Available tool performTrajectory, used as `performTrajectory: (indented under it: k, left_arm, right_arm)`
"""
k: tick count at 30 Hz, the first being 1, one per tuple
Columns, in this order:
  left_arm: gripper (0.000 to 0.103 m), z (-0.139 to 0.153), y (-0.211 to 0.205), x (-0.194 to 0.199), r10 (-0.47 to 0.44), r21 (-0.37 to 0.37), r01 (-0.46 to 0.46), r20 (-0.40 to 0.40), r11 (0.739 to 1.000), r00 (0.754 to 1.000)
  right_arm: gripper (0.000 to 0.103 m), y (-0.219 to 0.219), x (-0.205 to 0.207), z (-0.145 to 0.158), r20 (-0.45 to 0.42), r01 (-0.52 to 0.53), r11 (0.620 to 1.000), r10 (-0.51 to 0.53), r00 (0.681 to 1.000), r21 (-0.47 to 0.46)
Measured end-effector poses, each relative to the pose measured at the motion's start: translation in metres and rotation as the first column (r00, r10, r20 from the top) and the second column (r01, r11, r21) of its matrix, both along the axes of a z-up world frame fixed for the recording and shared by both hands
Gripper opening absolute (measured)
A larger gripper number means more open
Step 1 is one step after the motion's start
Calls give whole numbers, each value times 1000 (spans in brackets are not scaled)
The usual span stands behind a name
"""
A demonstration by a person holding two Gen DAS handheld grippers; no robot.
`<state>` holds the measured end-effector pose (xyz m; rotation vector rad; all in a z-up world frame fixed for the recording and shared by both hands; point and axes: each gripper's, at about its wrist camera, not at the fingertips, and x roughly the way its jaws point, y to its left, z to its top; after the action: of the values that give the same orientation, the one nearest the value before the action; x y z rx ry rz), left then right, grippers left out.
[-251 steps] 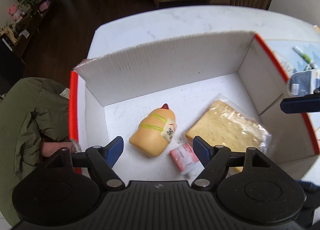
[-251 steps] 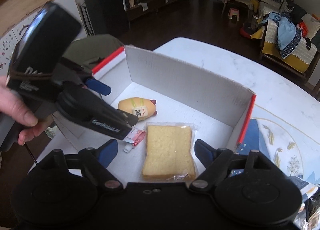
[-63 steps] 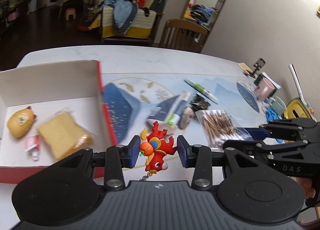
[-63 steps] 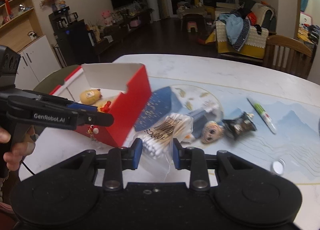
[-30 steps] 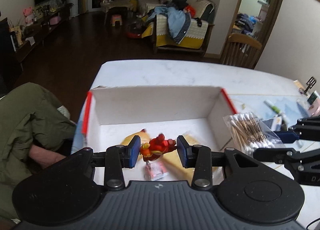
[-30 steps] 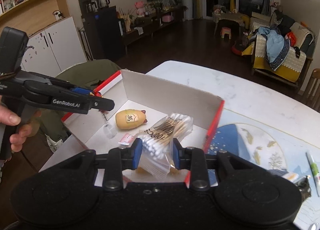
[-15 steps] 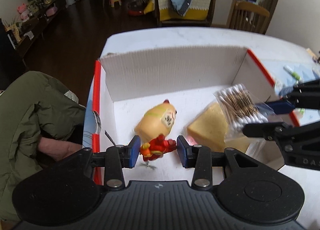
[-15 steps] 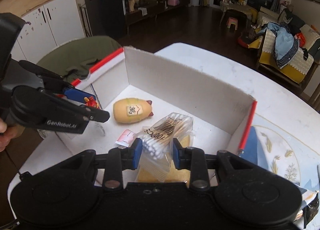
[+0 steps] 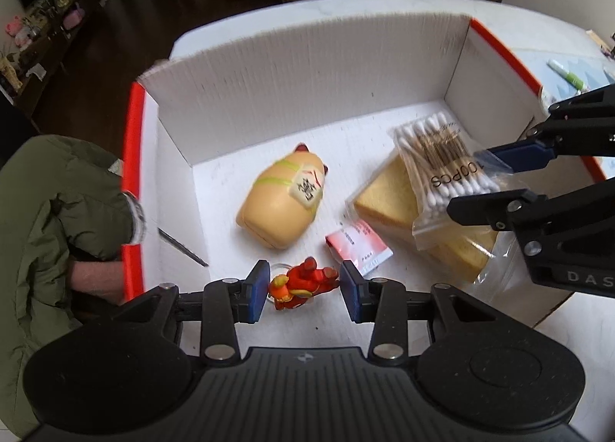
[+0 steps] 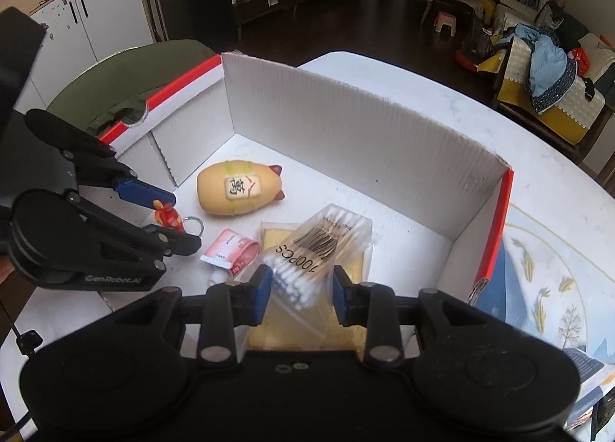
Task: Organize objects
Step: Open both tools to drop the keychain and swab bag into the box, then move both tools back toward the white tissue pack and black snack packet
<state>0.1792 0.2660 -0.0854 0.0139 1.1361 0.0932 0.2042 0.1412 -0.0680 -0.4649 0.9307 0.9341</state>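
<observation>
An open white box with red edges (image 9: 307, 95) (image 10: 346, 134) holds a yellow cat-shaped toy (image 9: 280, 207) (image 10: 238, 192), a wrapped slice of bread (image 9: 388, 199) and a pink sachet (image 9: 357, 246) (image 10: 230, 249). My left gripper (image 9: 303, 284) (image 10: 180, 219) is shut on a small red keychain figure (image 9: 303, 282) (image 10: 167, 217), low over the box floor near the front wall. My right gripper (image 10: 300, 290) (image 9: 463, 182) holds a clear bag of cotton swabs (image 10: 315, 246) (image 9: 442, 161) just above the bread. Its jaws are opening, with the bag still pinched between the pads.
A person's arm in a green jacket (image 9: 69, 211) rests outside the box's left wall. Right of the box lies a blue pictured mat (image 10: 538, 288) with a green-tipped pen (image 9: 569, 76). The white table's rim (image 10: 384, 61) curves behind the box.
Both grippers have sunk into the box. The red figure has come down in front of the cat toy, and the swab bag has dropped onto the bread.
</observation>
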Motion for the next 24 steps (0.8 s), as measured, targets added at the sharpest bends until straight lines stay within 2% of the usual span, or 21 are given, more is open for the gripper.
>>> performTrajectory:
  k: [5,9,13,24]
  left_arm:
    - [39,-7,2,4,14,-23,-15,-40,1000,999]
    - [49,-8,4,5,25,-45,-27,-42,999,999]
    - [59,-6,1,3,24,-59,-25,-25,998,999]
    - [61,13,1,-4,53,-72,-50,39,996,998]
  right_arm:
    - [39,-6,0,2,-16,-5,1000,5,1000,11]
    - [57,-10,-2,6,-15,-10,1000,11,1000,27]
    - [61,-14,-5,12,-12,-17,999,18,1000,42]
    - [64,-31,-14,45,11,-29,994,28,1000,110]
